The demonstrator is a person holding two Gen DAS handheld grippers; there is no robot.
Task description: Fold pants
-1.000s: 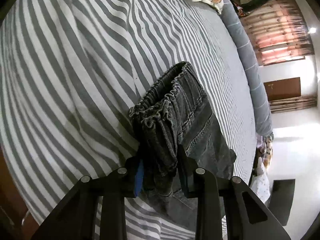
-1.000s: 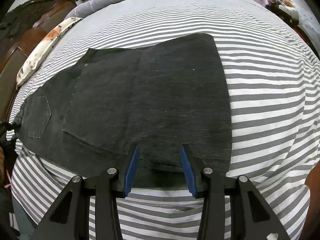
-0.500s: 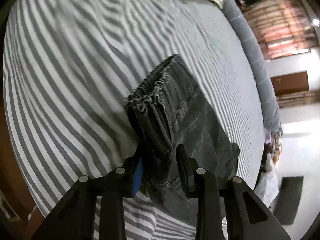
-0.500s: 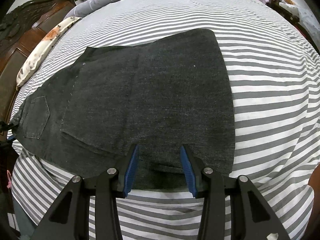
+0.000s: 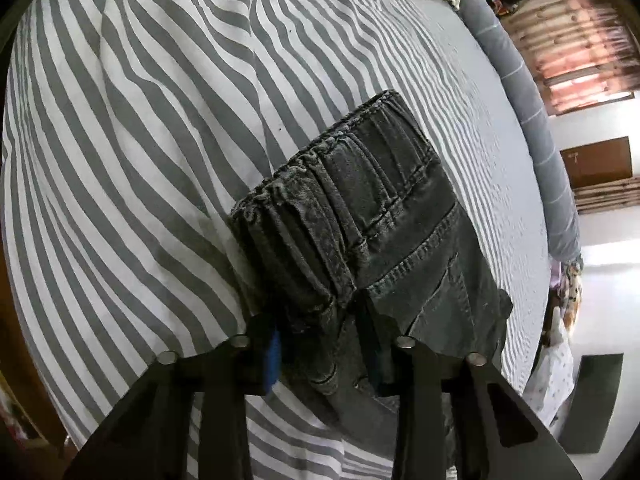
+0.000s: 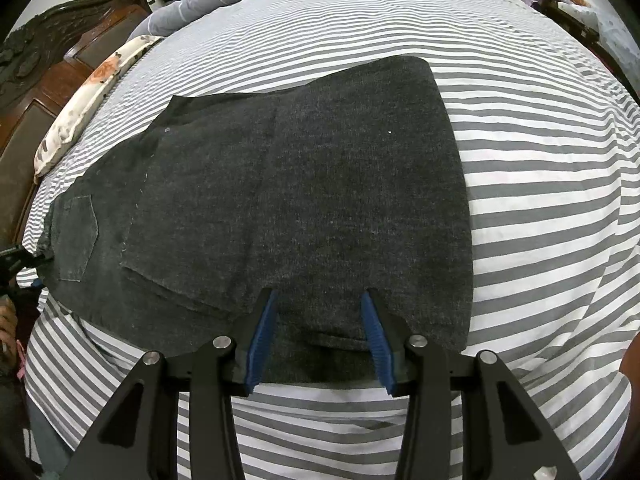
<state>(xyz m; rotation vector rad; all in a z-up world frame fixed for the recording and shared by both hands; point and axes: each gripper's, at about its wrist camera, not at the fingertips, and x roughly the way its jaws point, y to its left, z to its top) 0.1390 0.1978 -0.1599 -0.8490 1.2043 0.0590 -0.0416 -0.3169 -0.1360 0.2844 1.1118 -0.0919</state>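
The left tool (image 5: 320,344) has tightened on the pants' (image 6: 304,200) waistband, hiding its pads; right tool (image 6: 318,336) open.

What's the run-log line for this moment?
left tongs: gripping dark grey denim pants waistband | right tongs: open over hem | striped bedsheet
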